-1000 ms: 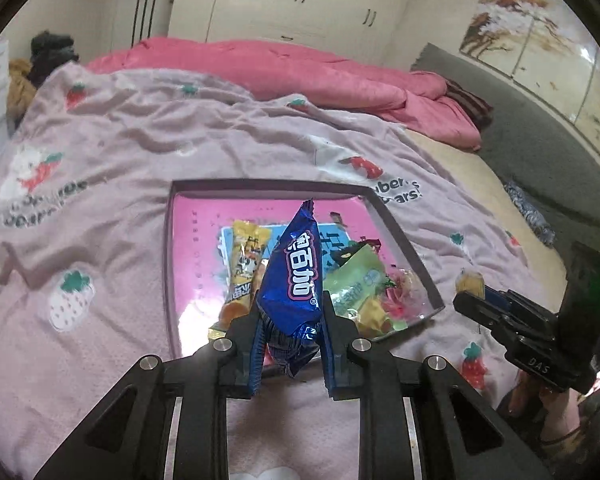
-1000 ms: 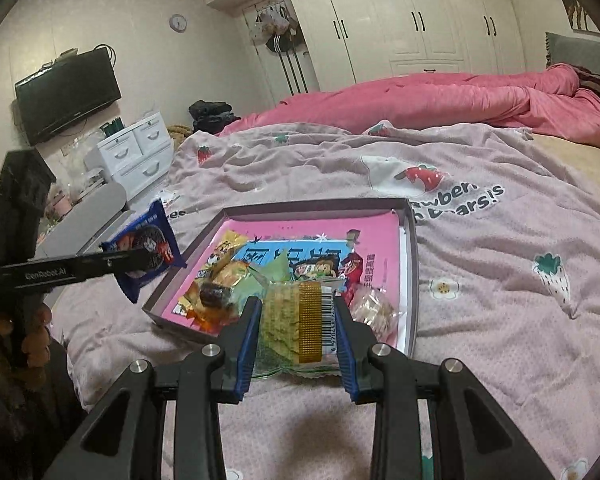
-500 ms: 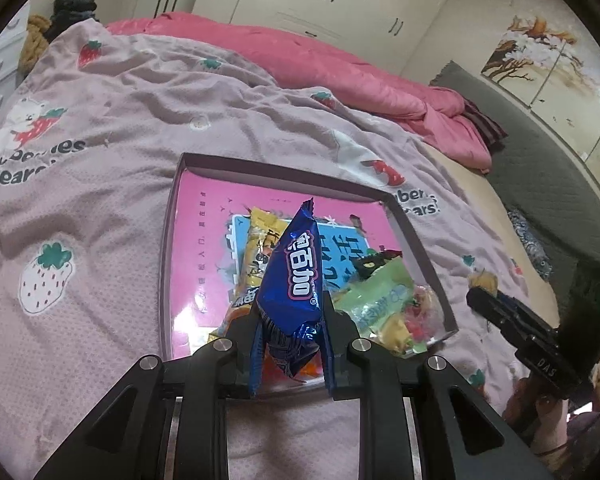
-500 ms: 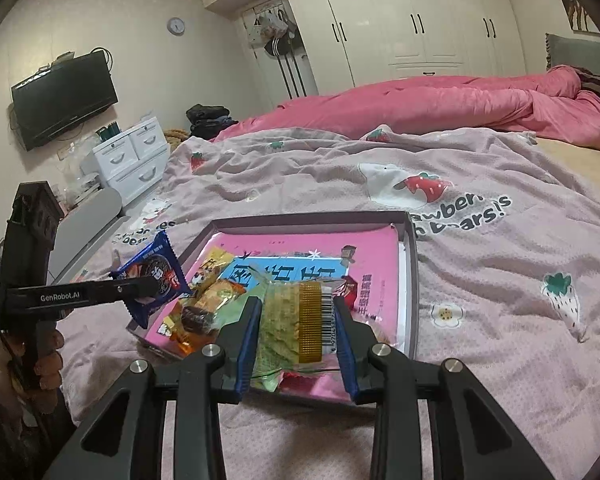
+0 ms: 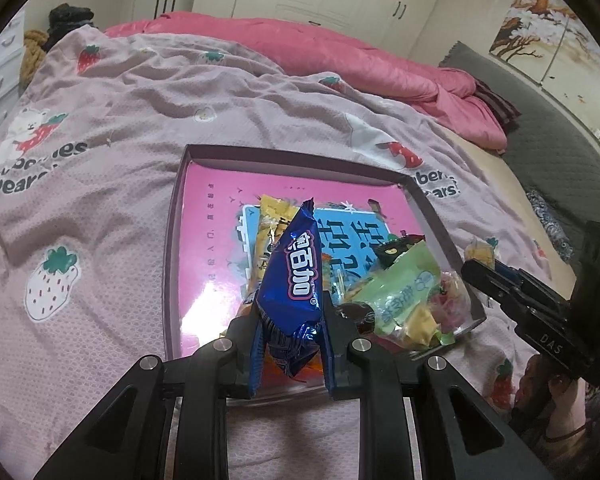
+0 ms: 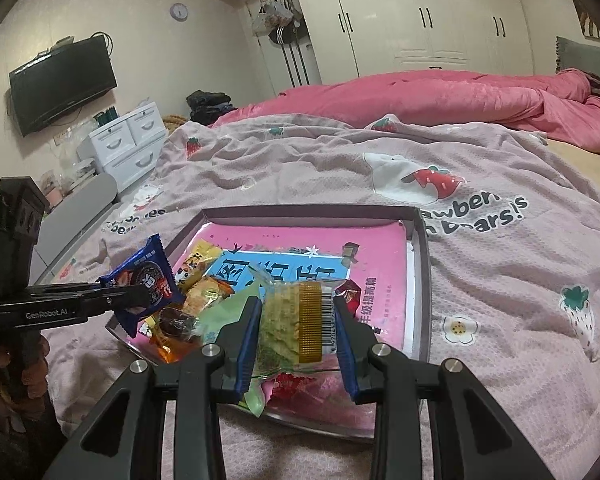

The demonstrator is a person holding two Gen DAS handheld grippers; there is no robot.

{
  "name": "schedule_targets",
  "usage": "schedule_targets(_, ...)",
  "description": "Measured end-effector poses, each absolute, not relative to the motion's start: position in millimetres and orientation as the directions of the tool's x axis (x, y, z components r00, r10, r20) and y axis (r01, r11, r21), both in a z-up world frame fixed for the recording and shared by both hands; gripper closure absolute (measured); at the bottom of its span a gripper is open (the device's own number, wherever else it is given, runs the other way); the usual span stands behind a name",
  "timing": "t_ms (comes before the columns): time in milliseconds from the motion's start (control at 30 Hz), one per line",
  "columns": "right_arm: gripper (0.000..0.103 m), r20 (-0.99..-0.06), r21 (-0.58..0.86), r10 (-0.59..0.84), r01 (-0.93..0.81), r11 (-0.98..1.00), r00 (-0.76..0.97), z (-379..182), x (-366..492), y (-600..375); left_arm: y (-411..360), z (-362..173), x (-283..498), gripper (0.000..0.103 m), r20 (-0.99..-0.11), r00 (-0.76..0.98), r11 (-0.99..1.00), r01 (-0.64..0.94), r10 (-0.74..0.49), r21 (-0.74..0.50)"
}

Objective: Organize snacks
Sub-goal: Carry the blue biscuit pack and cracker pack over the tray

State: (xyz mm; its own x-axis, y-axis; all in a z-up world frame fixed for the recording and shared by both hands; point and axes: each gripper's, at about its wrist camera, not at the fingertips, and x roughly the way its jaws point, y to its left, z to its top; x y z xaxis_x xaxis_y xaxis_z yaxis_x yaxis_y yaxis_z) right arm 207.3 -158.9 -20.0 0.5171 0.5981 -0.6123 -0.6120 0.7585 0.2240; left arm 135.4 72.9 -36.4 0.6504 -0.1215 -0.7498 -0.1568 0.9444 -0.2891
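Over the near edge of the tray, left gripper clenches the blue packet, right gripper the clear-wrapped snack; both packets' lower ends are hidden between the fingers

Right gripper: fingers closed on a clear packet of green snack with a gold strip and barcode, held over the near edge of the tray. The tray has a dark rim and a pink printed base and rests on a strawberry-print blanket on the bed. Several wrapped snacks lie piled in its near left corner. Left gripper, at frame left, grips a blue snack packet above that corner. A hand holds its handle.
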Motion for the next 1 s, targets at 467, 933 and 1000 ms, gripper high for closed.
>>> schedule_targets(467, 0.067, -0.633, 0.21, 0.582, -0.611, 0.764, 0.51, -29.3, 211.8, -152.8, 76.1, -40.7, 137.5, 0.079, -0.756, 0.643, 0.942, -0.164, -0.121, -0.291)
schedule_targets(933, 0.067, -0.659, 0.191, 0.563, -0.613, 0.767, 0.499, -35.7, 208.9, -151.3, 79.7, -46.1, 138.1, 0.079, -0.767, 0.632, 0.943, -0.179, -0.11, -0.282)
schedule_targets(1000, 0.067, -0.668, 0.185, 0.555, -0.611, 0.77, 0.497, -38.5, 209.5, -150.3, 81.0, -47.9, 138.6, 0.079, -0.77, 0.628, 0.94, -0.182, -0.114, -0.288)
